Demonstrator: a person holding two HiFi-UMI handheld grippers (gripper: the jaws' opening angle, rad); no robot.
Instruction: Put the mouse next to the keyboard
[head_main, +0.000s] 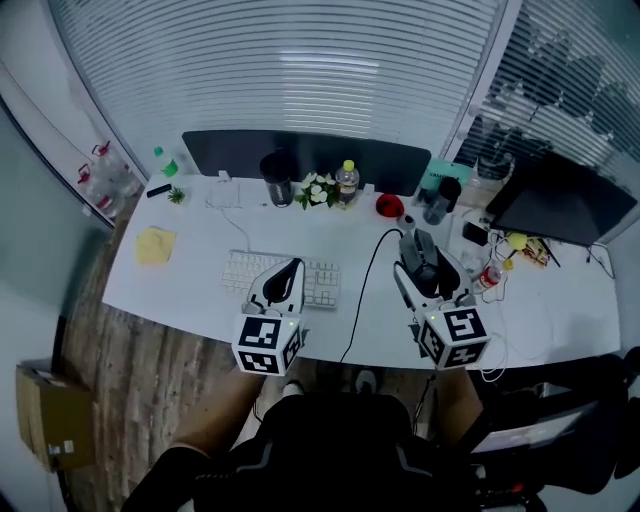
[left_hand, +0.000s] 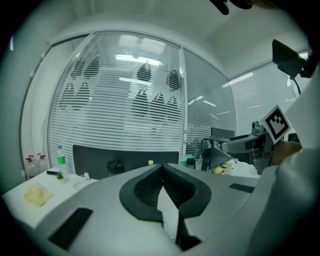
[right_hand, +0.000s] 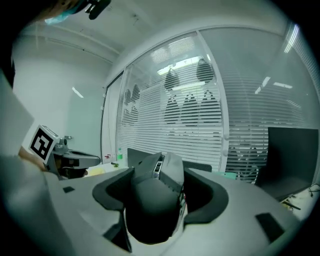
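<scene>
A white keyboard (head_main: 325, 285) lies on the white desk (head_main: 190, 290), slightly left of centre. My left gripper (head_main: 292, 265) hovers over the keyboard's middle; in the left gripper view its pads (left_hand: 145, 187) meet at the tip with nothing between them, so the left gripper (left_hand: 161, 170) is shut. My right gripper (head_main: 415, 245) is to the right of the keyboard, shut on a black mouse (head_main: 428, 268). The mouse's black cable (head_main: 365, 290) trails toward the desk's front edge. In the right gripper view the mouse (right_hand: 155, 200) fills the space between the jaws of the right gripper (right_hand: 160, 170).
A dark monitor (head_main: 300, 155) stands at the desk's back, with a black cup (head_main: 277, 178), flowers (head_main: 318, 190), a yellow-capped bottle (head_main: 347, 182) and a red object (head_main: 389, 205) before it. A yellow cloth (head_main: 155, 244) lies left. Clutter and a dark screen (head_main: 560, 205) crowd the right side.
</scene>
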